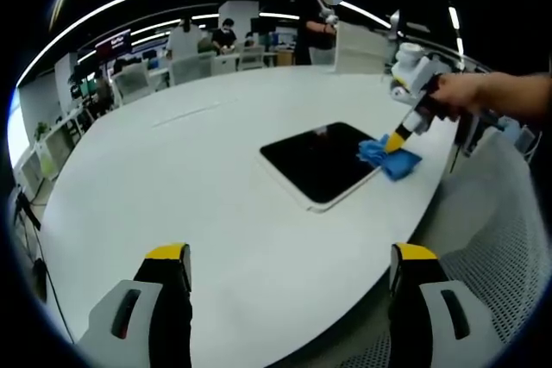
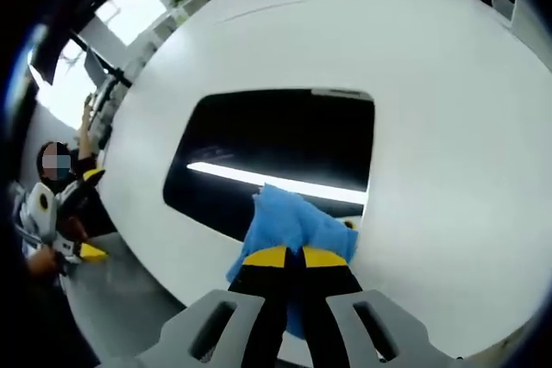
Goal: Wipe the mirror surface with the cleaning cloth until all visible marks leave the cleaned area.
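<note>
Two grippers at work: the right gripper (image 2: 293, 256) — jaws clamped on the cloth (image 2: 289, 223) at the mirror's (image 2: 285, 140) near edge — looks mid-wipe and should sweep inward next, while the left gripper (image 1: 293, 286) hangs open over the table (image 1: 190, 178).

The cleaning cloth (image 2: 289, 226) is bright blue. The mirror (image 2: 285, 157) reads glossy black with one white light streak. The surface (image 1: 198, 170) is plain white. The left gripper (image 1: 289, 260) is grey and black with yellow tips.
</note>
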Tool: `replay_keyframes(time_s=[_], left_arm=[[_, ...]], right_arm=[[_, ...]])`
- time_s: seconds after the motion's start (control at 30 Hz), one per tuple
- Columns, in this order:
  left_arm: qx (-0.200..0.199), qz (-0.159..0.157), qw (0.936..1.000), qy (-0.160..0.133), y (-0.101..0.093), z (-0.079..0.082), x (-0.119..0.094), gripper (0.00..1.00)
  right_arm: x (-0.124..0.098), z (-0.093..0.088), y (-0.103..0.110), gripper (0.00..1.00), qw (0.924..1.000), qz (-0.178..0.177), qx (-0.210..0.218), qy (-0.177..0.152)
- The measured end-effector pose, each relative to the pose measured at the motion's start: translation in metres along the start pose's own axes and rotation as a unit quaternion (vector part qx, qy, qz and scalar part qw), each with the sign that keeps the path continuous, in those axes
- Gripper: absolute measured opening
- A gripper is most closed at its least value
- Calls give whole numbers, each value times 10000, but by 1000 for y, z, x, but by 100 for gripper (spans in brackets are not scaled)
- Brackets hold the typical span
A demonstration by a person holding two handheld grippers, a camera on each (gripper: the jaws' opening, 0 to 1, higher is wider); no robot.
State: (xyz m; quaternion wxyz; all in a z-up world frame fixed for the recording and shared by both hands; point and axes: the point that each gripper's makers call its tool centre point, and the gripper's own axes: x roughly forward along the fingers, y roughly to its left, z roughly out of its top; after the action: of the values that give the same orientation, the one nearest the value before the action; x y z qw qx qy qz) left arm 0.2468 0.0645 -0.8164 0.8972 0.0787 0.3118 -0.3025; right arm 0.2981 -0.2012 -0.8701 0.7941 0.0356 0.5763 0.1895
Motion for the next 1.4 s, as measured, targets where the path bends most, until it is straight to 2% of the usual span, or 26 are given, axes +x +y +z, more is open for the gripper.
replay_keyframes(time_s=[0.23,0.33,0.6,1.4], left_arm=[[-84,-30,10000,-17,-1,1,0,98],[-306,-70,9994,-123,0,4,-1,99],[-423,-45,9989,-203,1,7,-1,99],[-340,-29,9993,-152,0,5,0,99]], right_arm=[[2,7,-3,0,10000,-34,-2,11],[3,11,-5,0,10000,-45,-2,11],[5,18,-8,0,10000,-71,-22,18],[19,63,-26,0,9996,-206,-176,-31]])
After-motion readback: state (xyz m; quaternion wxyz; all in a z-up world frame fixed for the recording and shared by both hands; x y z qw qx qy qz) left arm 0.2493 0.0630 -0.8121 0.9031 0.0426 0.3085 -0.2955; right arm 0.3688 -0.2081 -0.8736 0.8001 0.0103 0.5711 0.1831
